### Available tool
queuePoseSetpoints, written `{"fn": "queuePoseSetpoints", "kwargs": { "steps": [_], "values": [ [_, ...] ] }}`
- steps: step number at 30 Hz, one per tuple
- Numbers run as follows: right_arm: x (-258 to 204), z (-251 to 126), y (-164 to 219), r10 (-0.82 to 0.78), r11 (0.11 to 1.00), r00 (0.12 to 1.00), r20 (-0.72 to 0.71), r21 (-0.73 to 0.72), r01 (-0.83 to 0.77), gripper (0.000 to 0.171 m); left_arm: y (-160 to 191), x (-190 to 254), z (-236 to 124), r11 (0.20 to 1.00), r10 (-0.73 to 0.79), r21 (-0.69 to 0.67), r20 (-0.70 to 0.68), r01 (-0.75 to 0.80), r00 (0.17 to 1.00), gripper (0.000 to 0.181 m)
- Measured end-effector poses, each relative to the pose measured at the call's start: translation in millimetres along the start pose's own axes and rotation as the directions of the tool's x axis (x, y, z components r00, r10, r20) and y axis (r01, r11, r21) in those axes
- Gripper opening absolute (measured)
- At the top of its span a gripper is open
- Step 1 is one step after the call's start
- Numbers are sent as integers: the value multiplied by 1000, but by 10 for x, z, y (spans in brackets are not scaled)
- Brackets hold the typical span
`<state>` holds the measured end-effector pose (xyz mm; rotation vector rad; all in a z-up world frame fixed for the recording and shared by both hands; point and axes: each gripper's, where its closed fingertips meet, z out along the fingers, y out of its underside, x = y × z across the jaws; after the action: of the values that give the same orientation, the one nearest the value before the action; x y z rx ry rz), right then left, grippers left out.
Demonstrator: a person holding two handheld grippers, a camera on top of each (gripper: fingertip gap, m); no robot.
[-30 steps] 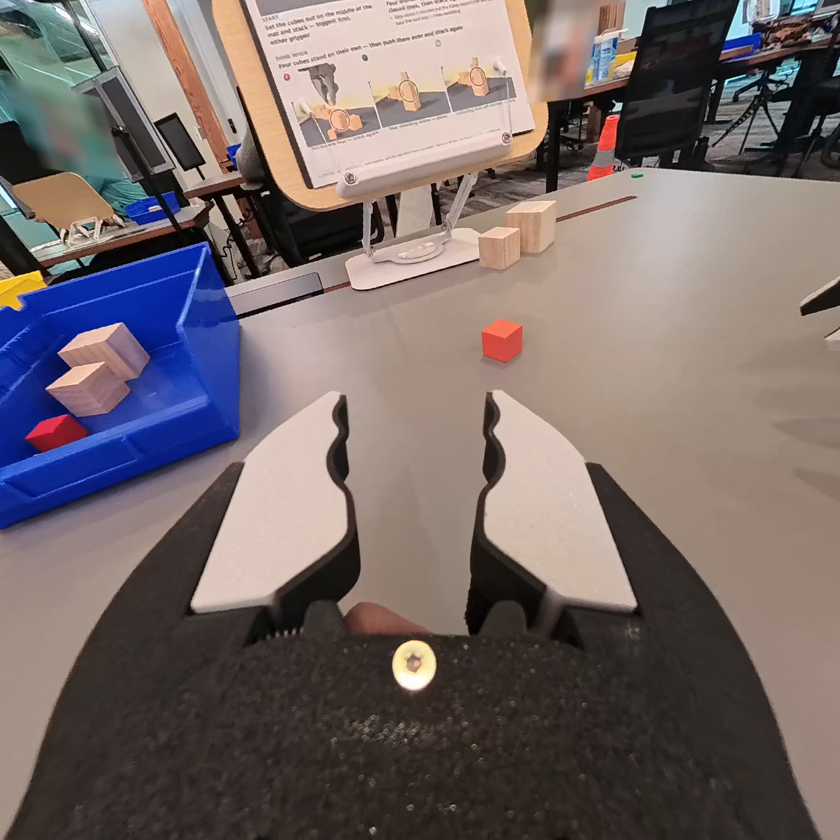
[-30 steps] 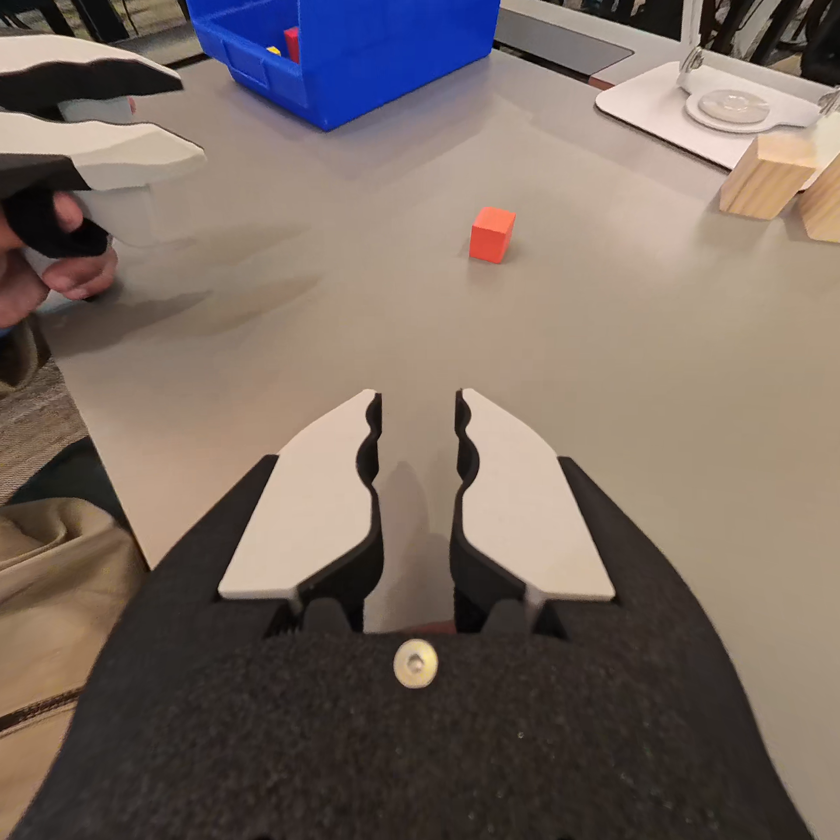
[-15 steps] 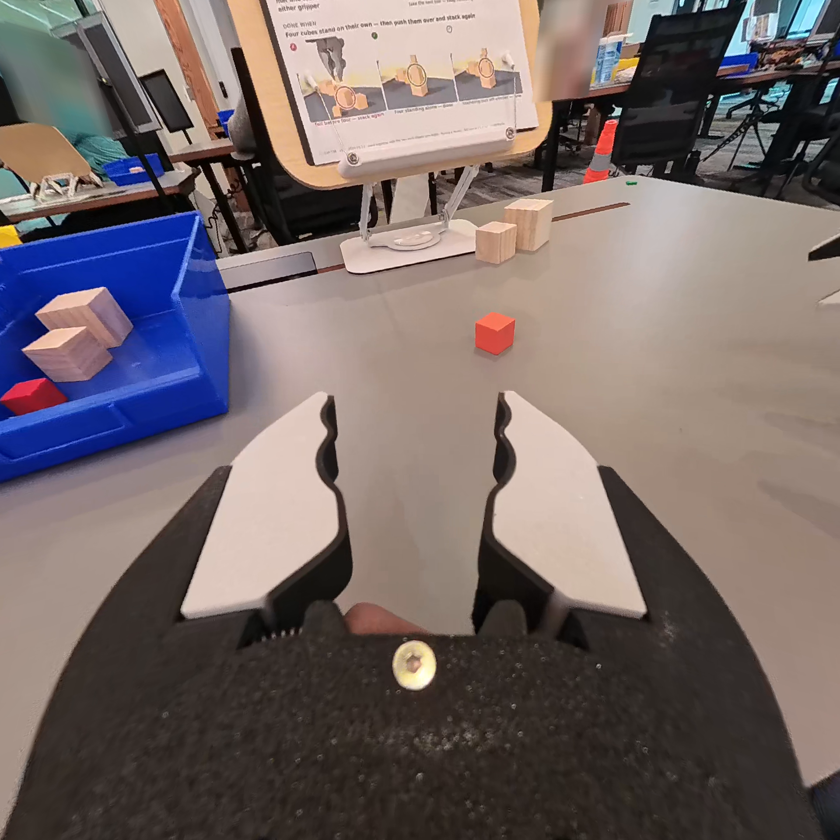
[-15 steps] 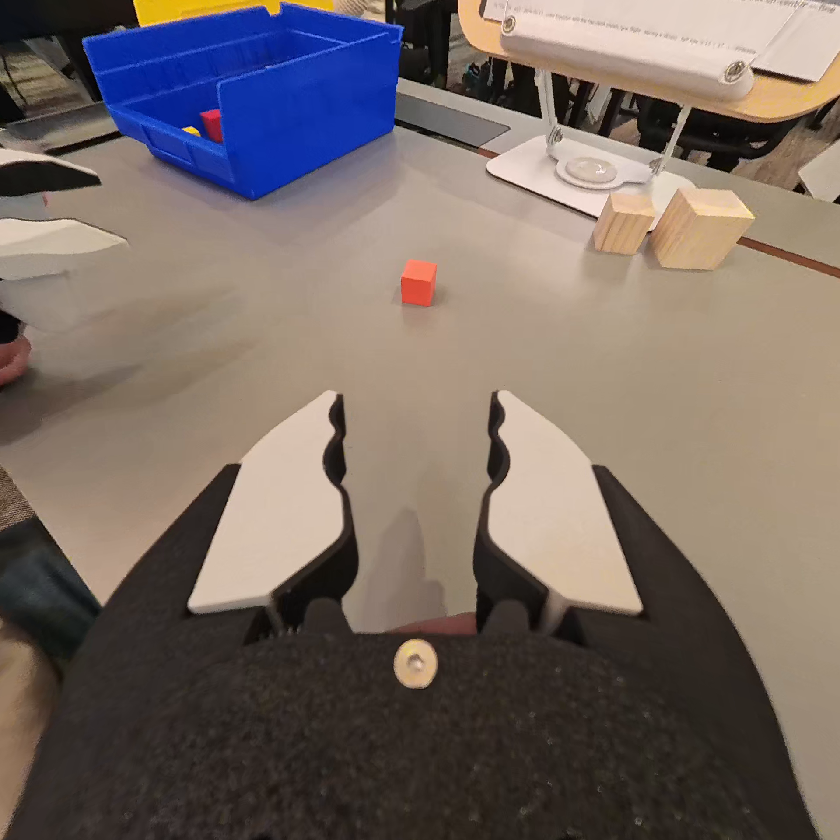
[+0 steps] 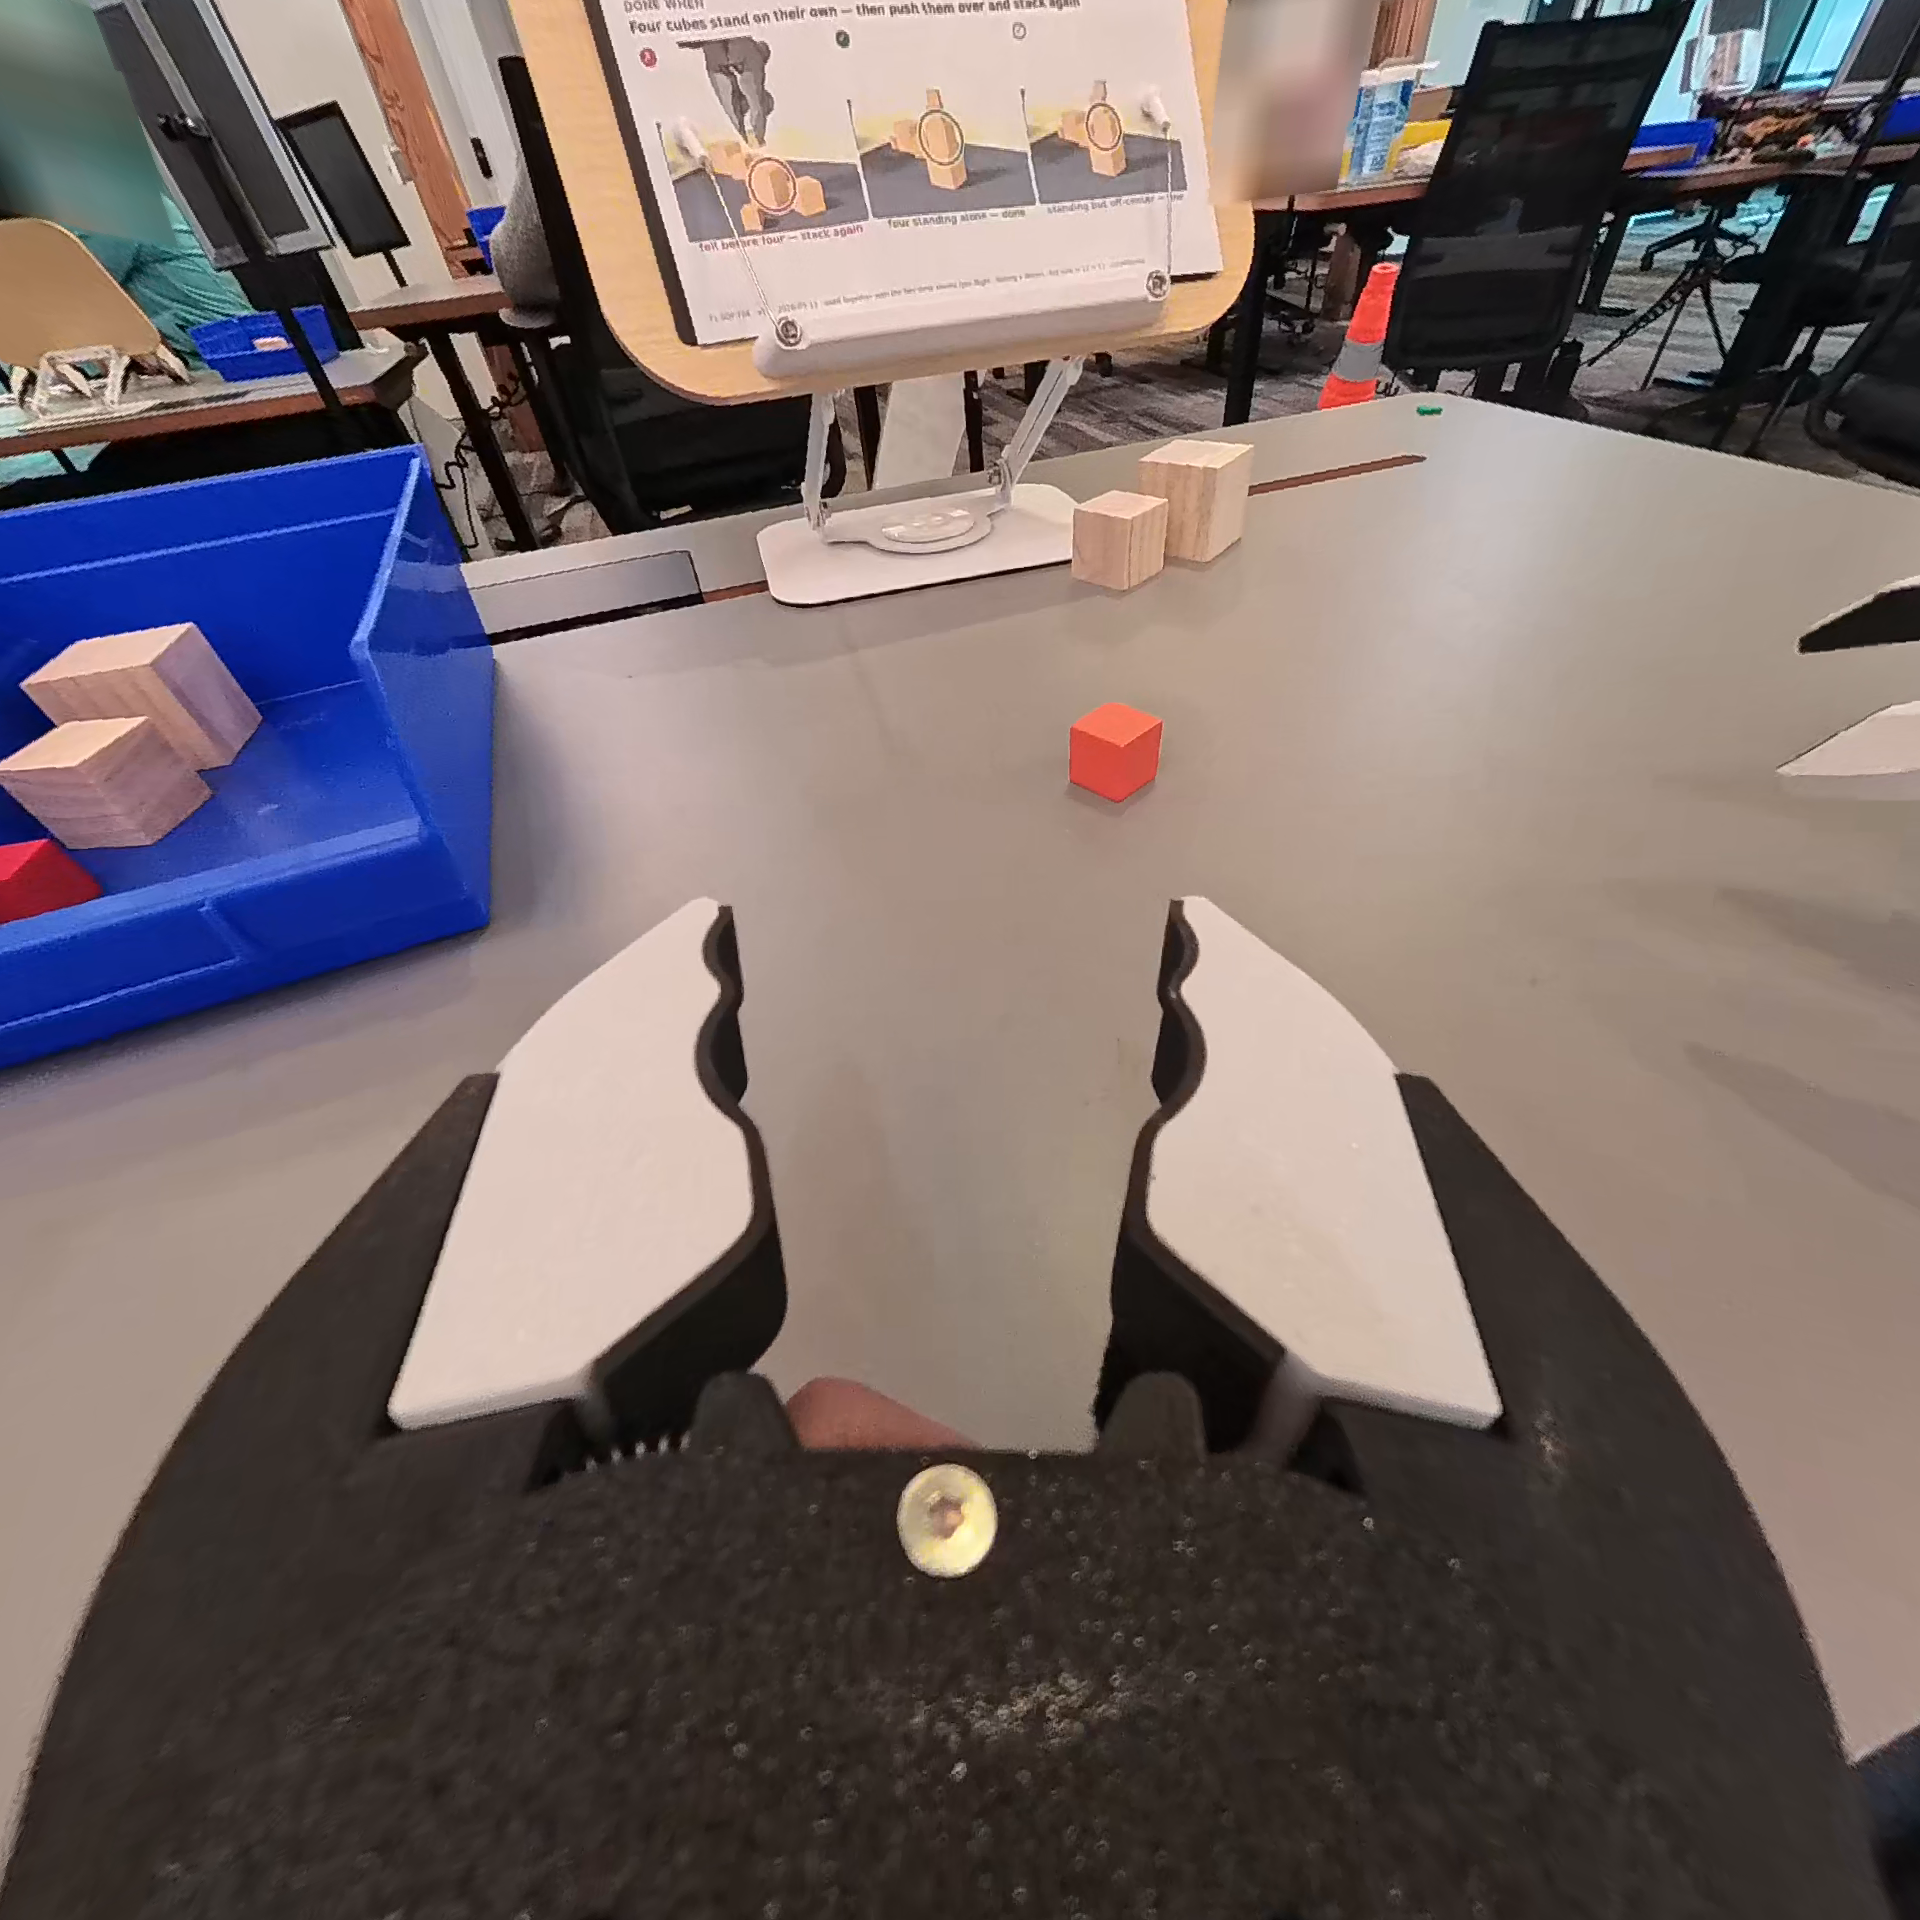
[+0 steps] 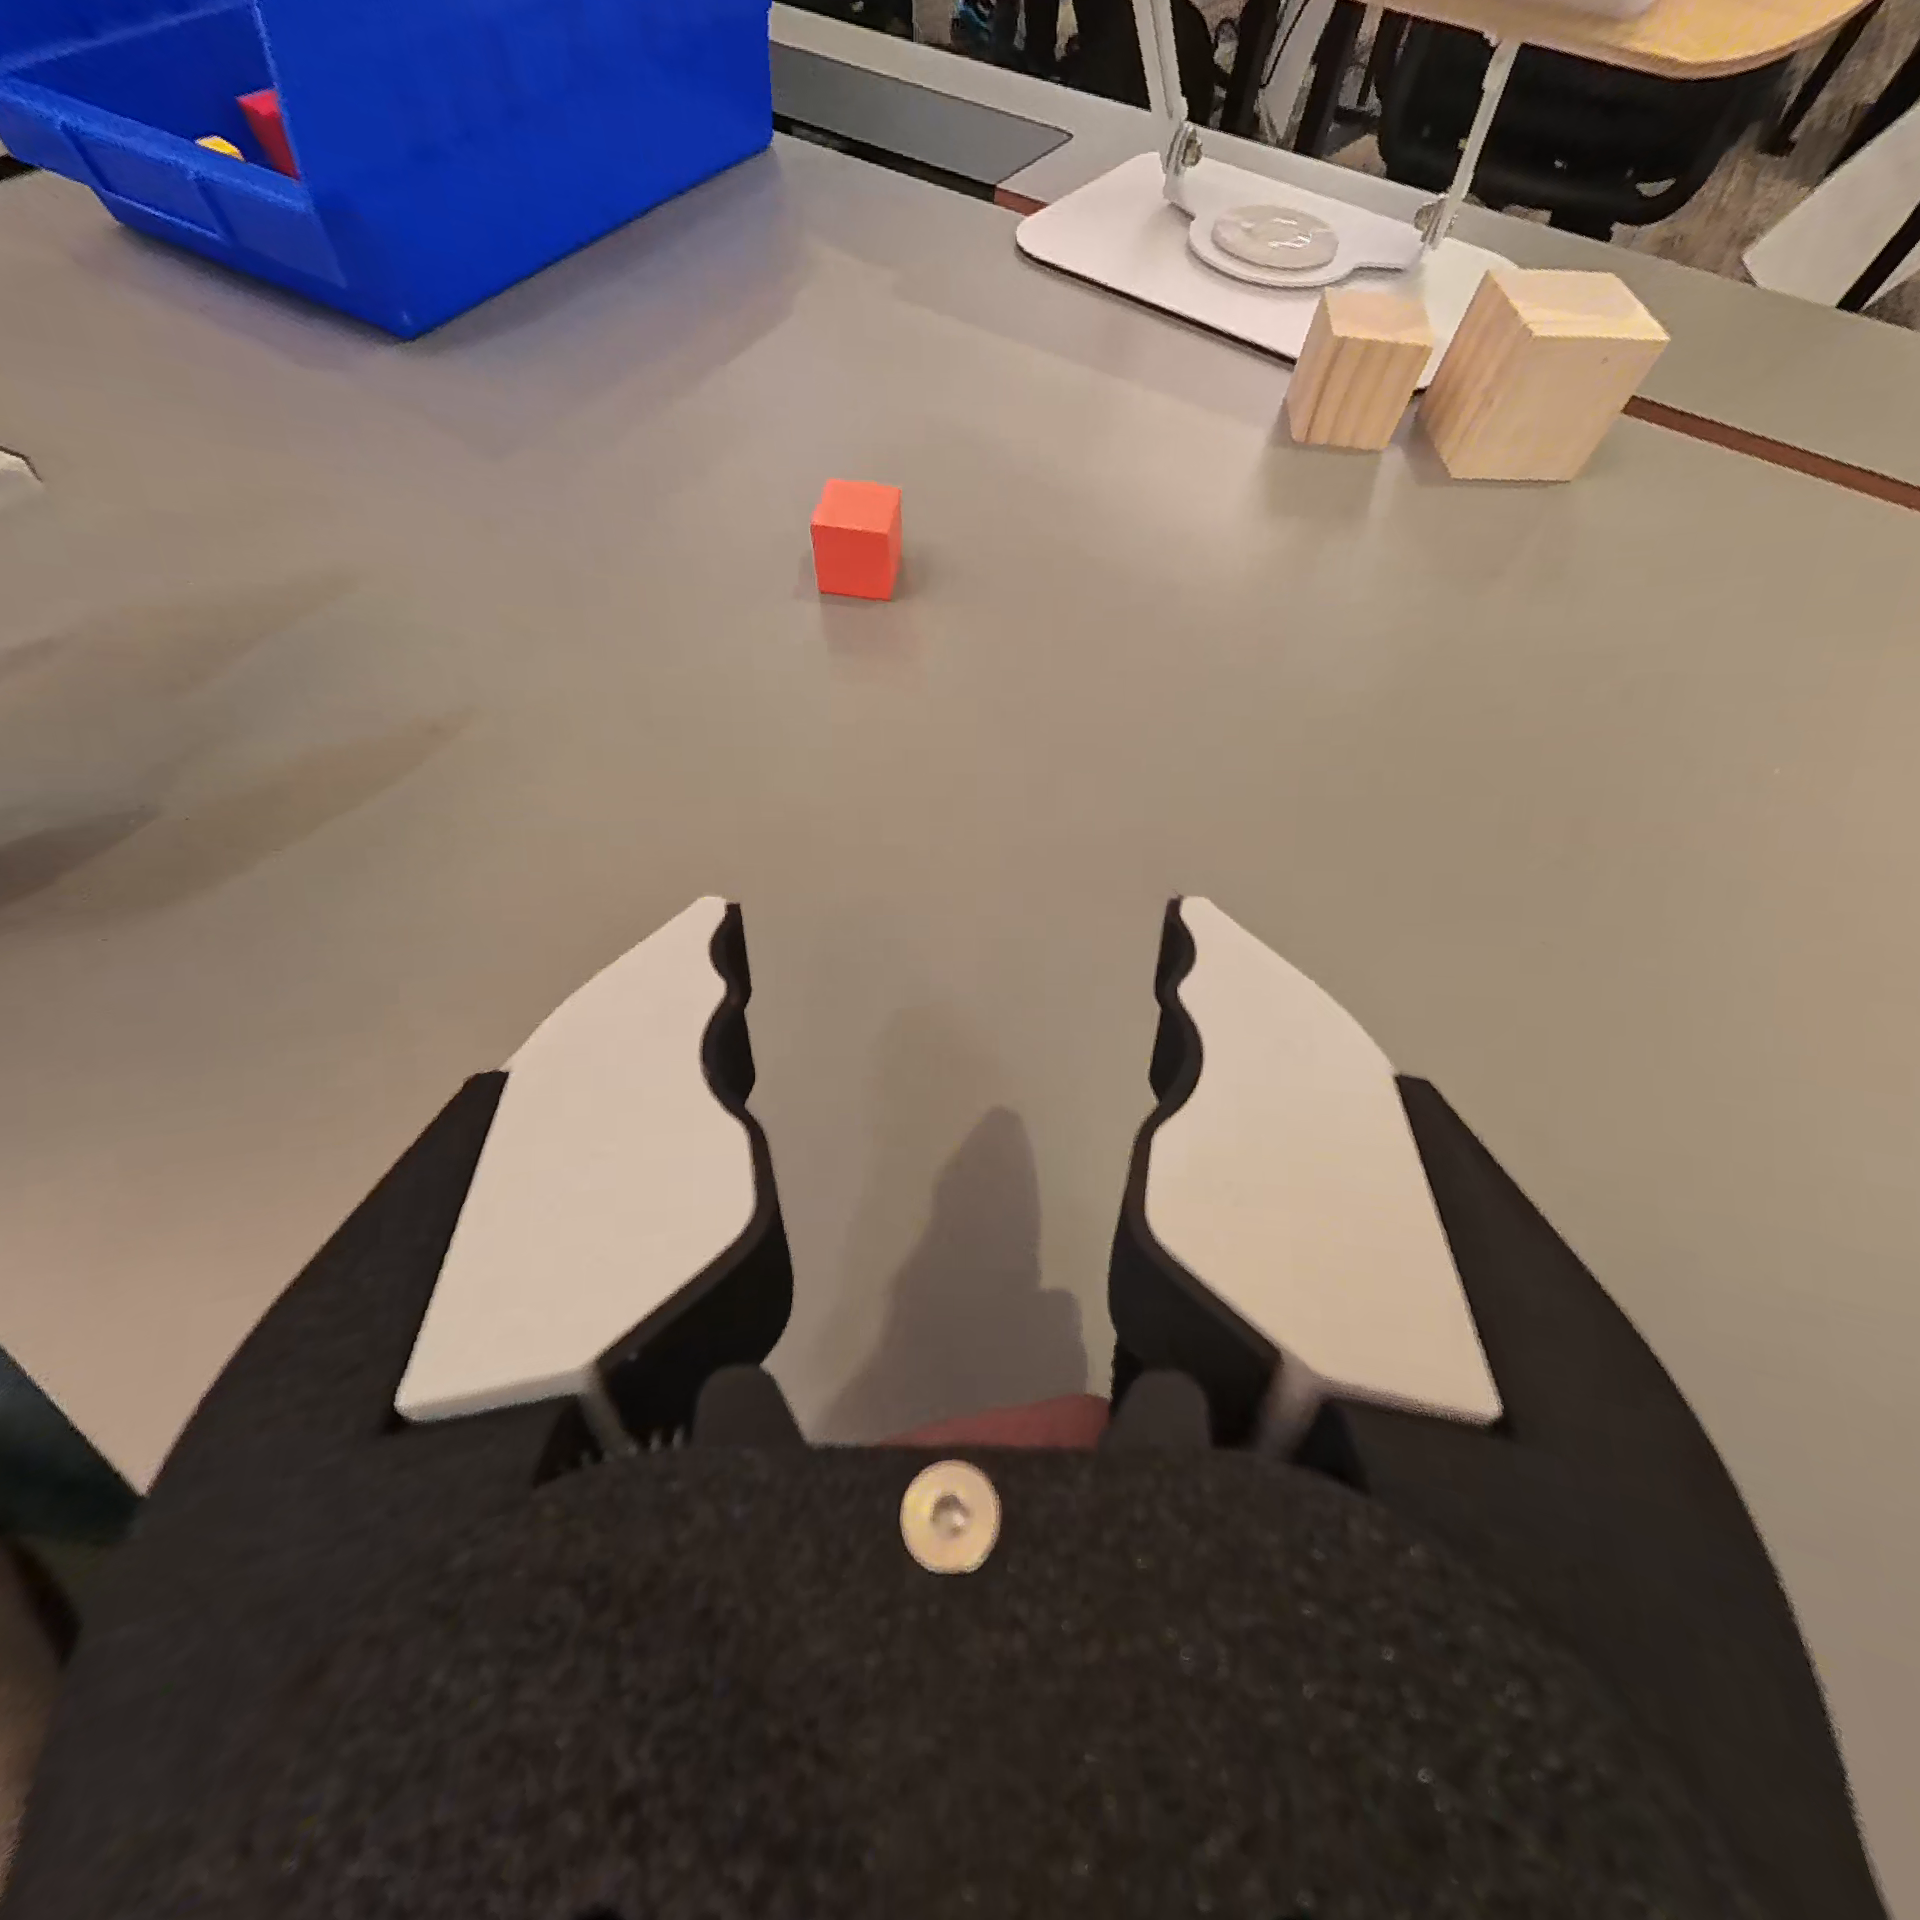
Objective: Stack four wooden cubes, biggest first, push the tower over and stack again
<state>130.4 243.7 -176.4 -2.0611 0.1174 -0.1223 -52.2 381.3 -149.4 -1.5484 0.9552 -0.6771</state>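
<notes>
A small red cube (image 5: 1114, 750) sits alone in the middle of the grey table (image 5: 1455, 935); it also shows in the right wrist view (image 6: 856, 538). Two plain wooden cubes stand side by side at the back: a smaller one (image 5: 1118, 538) (image 6: 1357, 368) and a bigger one (image 5: 1195, 497) (image 6: 1538, 376). My left gripper (image 5: 948, 914) is open and empty, well short of the red cube. My right gripper (image 6: 948, 914) is open and empty, also short of it. The right gripper's fingertips (image 5: 1860, 686) show at the right edge of the left wrist view.
A blue bin (image 5: 416, 727) (image 6: 499, 156) at the left holds two wooden cubes (image 5: 114, 727) and a red block (image 5: 36, 878). A white stand base (image 5: 914, 540) (image 6: 1226, 249) carries an instruction board (image 5: 894, 187) at the table's back edge.
Both grippers have opened wider. The right gripper swung right and forward, bringing the wooden cubes into fuller view. The left gripper drew back a little and tilted up.
</notes>
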Motion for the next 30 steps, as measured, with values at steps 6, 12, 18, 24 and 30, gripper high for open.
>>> {"fn": "queuePoseSetpoints", "kwargs": {
  "steps": [6,12,18,24,30],
  "values": [
    [2,43,49,-31,999,999,-27,-19,31,77,3,0,2,1000,3,-2,4,-3,1000,76],
    [3,82,91,-45,999,998,-38,-31,44,77,1,25,-3,1000,21,1,0,-21,1000,74],
    [15,106,116,-46,998,998,-46,-36,45,77,4,43,-1,1000,26,-2,-10,-26,1000,73],
    [20,132,131,-43,998,998,-44,-43,41,76,9,49,1,1000,12,-7,-27,-12,1000,73],
    [275,229,-75,-57,998,994,-95,-26,55,74,5,77,-11,1000,21,-2,-32,-21,999,71]
  ]
}}
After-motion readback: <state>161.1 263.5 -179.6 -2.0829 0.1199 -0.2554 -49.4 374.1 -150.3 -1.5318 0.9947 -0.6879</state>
